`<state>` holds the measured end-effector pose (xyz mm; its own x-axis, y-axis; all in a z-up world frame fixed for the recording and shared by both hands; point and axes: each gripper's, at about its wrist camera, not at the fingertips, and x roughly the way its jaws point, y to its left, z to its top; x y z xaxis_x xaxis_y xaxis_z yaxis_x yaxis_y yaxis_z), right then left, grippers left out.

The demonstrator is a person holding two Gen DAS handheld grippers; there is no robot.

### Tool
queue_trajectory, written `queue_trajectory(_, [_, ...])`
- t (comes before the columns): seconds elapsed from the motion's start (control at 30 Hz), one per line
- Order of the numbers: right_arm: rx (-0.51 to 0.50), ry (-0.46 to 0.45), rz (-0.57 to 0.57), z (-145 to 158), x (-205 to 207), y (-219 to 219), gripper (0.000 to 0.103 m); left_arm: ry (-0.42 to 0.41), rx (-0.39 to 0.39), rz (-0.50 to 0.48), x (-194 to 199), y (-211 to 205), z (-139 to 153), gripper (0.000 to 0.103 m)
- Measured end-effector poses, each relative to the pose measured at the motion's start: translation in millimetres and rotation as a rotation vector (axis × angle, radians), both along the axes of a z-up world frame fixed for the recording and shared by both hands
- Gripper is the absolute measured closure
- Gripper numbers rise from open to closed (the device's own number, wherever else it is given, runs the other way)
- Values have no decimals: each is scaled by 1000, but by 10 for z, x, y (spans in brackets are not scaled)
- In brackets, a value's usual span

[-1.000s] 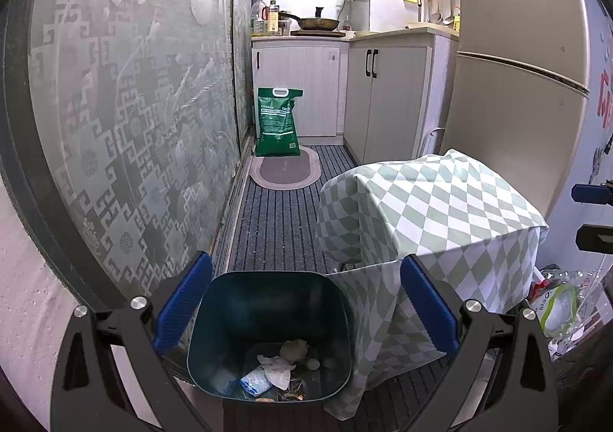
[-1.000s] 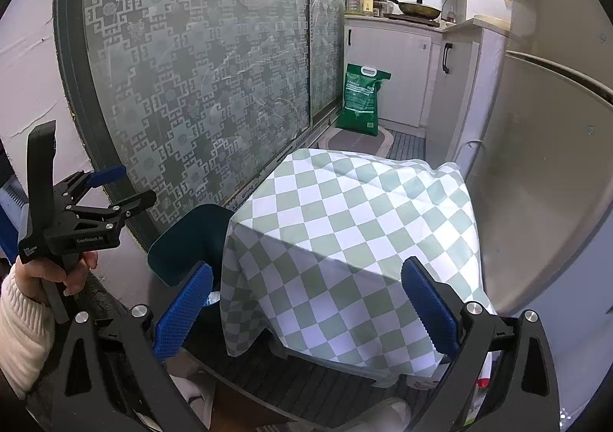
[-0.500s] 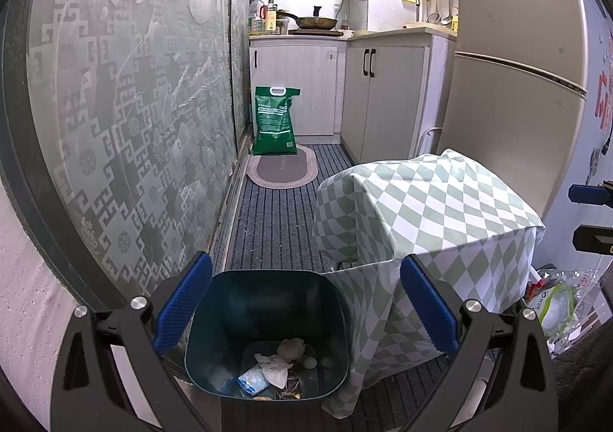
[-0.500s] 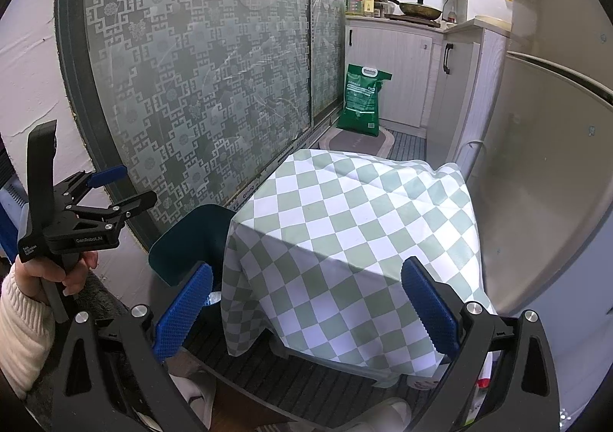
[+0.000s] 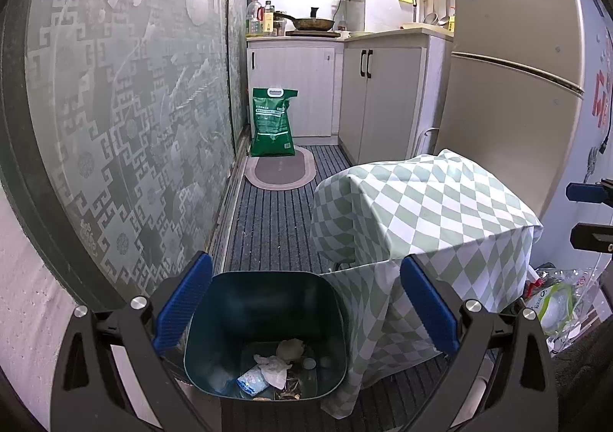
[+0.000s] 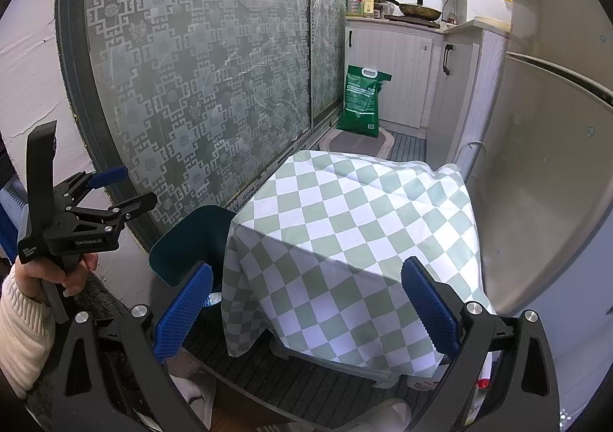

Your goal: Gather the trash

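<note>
At centre frame the checked tablecloth (image 5: 425, 210) is bare on top, and almost nothing has changed over the last second: the view has merely drifted slightly, so collecting looks finished or paused. Low in the frame, the dark teal bin (image 5: 264, 332) holds crumpled paper and wrappers (image 5: 272, 370). The left gripper (image 5: 304, 311) and right gripper (image 6: 306, 311) stand wide and empty. The left tool's body reads "GenRobot.AI"; the green sack's (image 5: 272, 122) print is unreadable.
</note>
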<state>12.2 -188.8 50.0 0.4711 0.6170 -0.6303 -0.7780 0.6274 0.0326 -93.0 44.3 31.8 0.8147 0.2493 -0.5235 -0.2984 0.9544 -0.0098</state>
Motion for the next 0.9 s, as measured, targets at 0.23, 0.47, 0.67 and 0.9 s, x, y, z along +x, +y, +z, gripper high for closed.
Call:
queue_trajectory(0.23, [0,1,0,1,-2,0,3,0,2,-1,-5,-11,6,3])
queue_trajectory(0.47, [1,0,0,0,-1,0,3,1,0,-2,-6,-3,7,3])
queue_trajectory(0.67, [0,-1,0,1,-2,2,3,1,-1,-3,-4,-4,7,3])
queue_trajectory(0.9, [0,-1,1,1,-2,2,3,5,-1,-3,0,-8,4,3])
